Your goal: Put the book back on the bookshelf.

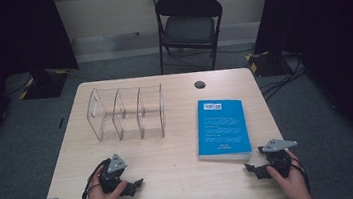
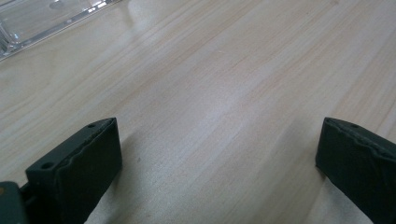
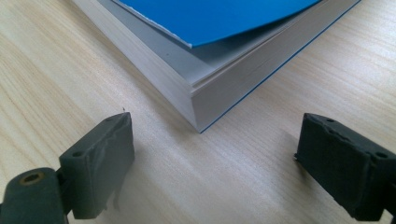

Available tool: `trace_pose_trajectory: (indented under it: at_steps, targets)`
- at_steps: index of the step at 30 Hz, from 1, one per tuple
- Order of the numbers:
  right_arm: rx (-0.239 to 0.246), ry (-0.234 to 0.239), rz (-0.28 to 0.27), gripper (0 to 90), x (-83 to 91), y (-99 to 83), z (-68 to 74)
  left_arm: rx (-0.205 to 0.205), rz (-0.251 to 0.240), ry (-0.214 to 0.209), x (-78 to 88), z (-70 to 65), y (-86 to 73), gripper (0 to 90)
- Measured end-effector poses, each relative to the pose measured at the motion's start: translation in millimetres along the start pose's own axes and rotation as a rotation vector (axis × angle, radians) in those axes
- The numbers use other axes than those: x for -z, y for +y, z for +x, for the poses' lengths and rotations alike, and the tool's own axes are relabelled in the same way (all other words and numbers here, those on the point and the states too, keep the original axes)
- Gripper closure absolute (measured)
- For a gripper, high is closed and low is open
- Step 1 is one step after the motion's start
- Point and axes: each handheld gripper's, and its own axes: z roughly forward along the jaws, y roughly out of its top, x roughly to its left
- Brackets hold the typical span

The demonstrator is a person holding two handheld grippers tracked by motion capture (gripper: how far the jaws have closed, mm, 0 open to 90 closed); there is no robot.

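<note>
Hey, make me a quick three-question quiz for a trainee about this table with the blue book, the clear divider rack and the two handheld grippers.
1. True or false: the right gripper is clamped on the blue book.
2. Which thing on the table lies nearer the left gripper: A) the clear rack, B) the blue book, C) the folding chair?
3. How does the book's top cover sit at the corner nearest the right gripper?

Key:
1. False; its jaws stand open, short of the book's corner.
2. A.
3. It curls up off the pages beneath.
</note>
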Motion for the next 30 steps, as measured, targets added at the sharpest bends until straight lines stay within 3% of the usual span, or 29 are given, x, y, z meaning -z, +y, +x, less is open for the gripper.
trace_pose_trajectory:
  at_steps: [16,26,30]
  targets:
    - [0.002,0.009,-0.001,10.5,-0.7,0.8,-0.7,0.001,-0.001,-0.002,-0.5,0.1,0.4,0.0]
    - [0.002,0.016,-0.013,16.5,-8.1,8.5,-5.3,0.007,0.008,0.005,-0.9,-1.0,2.0,0.0]
    - [0.027,0.03,-0.021,19.5,-10.7,11.3,-4.5,0.003,0.021,0.005,-0.4,-2.0,3.0,0.0]
